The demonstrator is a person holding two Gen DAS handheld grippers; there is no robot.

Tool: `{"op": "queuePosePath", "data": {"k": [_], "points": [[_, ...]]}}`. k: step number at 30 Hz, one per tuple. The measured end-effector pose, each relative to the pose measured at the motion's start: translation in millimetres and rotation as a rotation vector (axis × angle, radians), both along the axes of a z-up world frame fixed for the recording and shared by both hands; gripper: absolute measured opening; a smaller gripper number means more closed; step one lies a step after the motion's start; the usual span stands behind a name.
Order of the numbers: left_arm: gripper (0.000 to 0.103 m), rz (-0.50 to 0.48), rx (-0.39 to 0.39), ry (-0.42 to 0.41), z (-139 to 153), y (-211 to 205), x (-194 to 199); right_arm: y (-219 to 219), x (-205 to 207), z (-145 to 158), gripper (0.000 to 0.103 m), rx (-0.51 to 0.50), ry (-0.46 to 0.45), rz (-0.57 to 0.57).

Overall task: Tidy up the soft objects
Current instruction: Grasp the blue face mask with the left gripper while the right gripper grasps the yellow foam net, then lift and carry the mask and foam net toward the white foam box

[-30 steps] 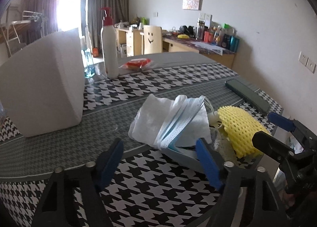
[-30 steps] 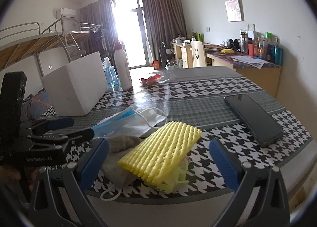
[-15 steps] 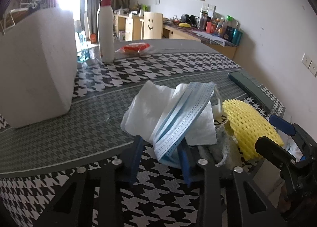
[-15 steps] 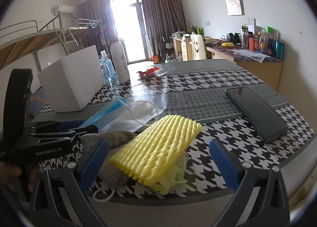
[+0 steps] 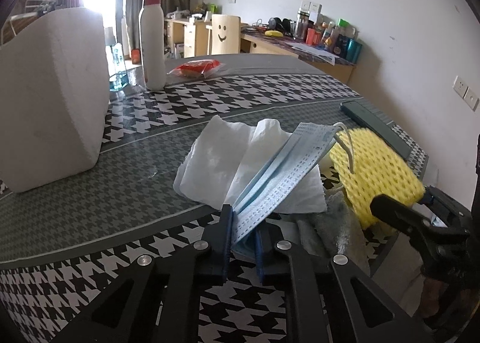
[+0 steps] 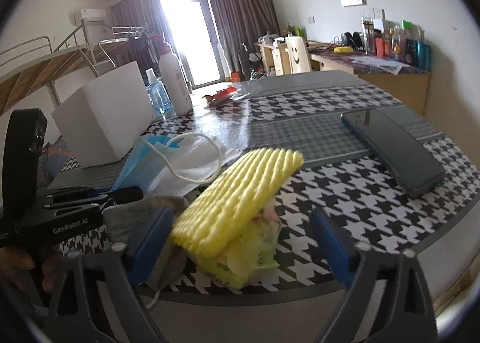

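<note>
Left claw [image 5: 243, 238]: shut on the near end of the blue mask [image 5: 279, 175], having just been closing; the mask's long axis runs up and away to the right from the pads, its far end raised off the tissue [image 5: 222, 163] with the ear loop dangling. The mask sits at the near edge of the tabletop [image 5: 90, 193].

Right claw [image 6: 240, 241]: wide, jaws just narrowing, straddling the yellow foam net [image 6: 240, 196] without pressing on it. The net lies dead ahead of this claw, long axis running from near left to far right, propped on a crumpled wrapper [image 6: 249, 262]. A grey cloth [image 6: 135, 217] touches the left pad.

Judgement: each claw is nearest its own item. White box [image 5: 48, 97] lies far left of both.
</note>
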State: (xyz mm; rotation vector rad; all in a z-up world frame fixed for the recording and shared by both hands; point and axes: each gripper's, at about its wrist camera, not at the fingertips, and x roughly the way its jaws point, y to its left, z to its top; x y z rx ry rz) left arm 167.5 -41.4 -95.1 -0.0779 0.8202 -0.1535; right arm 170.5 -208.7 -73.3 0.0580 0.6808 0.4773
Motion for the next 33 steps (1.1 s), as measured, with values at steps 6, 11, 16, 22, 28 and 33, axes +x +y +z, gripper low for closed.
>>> {"op": "queuePosePath", "data": {"k": [6,11,16,22,28,33], "points": [[0.013,-0.005,-0.002,-0.006,0.3,0.1,-3.3,-2.5,-1.1,3.2,0.055,0.036,0.014,0.006],[0.012,-0.009,-0.018,-0.023,3.9,1.6,-6.1,-0.5,-1.1,3.0,0.025,0.040,0.018,0.017],[0.012,-0.002,-0.027,-0.056,12.9,5.5,-11.7,0.4,-5.0,9.6,0.021,0.053,-0.010,0.021],[0.012,0.020,-0.028,-0.115,29.3,12.8,-19.9,2.4,-8.7,20.1,0.021,0.052,-0.054,0.026],[0.012,0.034,-0.009,-0.181,48.8,15.1,-23.0,6.7,-13.4,28.6,0.021,0.038,-0.094,0.034],[0.012,0.046,-0.011,-0.225,62.9,19.1,-26.8,8.7,-17.6,35.5,0.021,0.029,-0.123,0.036]]}}
